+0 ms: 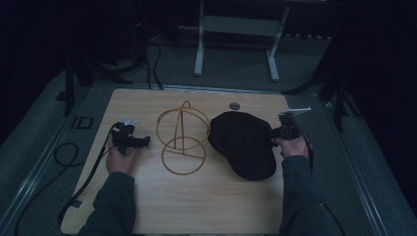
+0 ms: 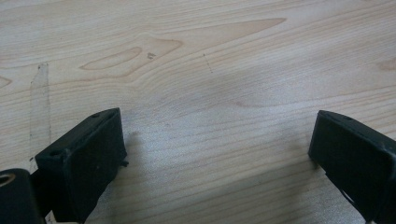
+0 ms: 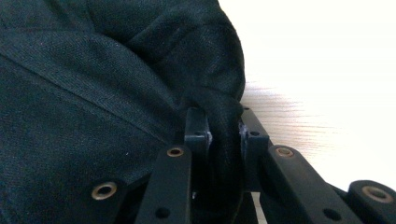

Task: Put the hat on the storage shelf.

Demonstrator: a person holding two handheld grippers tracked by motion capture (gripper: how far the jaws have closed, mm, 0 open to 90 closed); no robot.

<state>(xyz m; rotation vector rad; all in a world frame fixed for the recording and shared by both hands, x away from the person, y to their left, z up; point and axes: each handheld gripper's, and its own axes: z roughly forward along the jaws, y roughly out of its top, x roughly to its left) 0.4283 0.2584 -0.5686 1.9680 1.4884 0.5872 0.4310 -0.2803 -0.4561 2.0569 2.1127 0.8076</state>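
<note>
Right of the wire stand (image 1: 183,139), the right gripper (image 3: 224,135) is clamped on a fold of the black cap (image 1: 243,142); left of it, the left gripper (image 2: 217,144) gapes wide over bare table (image 2: 210,60).

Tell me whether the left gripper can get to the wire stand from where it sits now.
Probably yes. The left gripper rests open on the table, pointing at the wire stand, with bare wood between them. The black cap, pinched by the right gripper, lies beyond the stand.
</note>
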